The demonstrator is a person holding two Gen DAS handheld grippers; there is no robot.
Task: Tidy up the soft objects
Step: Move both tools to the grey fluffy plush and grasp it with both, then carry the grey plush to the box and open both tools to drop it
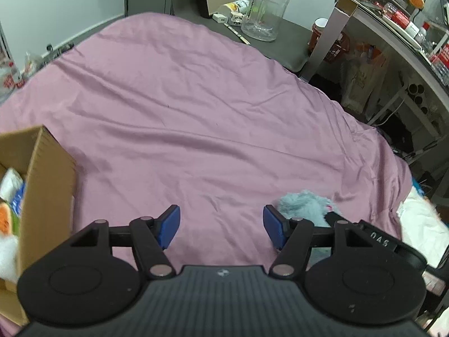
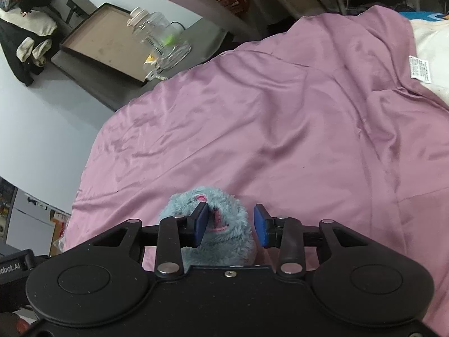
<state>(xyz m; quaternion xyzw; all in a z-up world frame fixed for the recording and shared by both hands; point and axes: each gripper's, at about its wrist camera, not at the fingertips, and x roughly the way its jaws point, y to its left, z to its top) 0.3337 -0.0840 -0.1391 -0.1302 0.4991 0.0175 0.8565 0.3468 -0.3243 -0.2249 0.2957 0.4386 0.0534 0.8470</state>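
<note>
The right tool [image 2: 230, 221] is straddling the blue plush toy [image 2: 221, 241], fingers apart; the left tool [image 1: 221, 226] is hovering spread beside the toy.

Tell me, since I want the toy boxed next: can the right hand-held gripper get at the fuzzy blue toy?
Probably yes: the right hand-held gripper is open with the fuzzy blue toy already between its fingers, nothing blocking.

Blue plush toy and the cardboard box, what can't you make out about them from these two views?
- Blue plush toy: right wrist view, its near part hidden behind the right gripper body; whether both pads press it is unclear.
- Same toy: left wrist view, partly hidden by a gripper finger.
- Cardboard box: left wrist view, cut off by the left edge; contents blurred.
</note>
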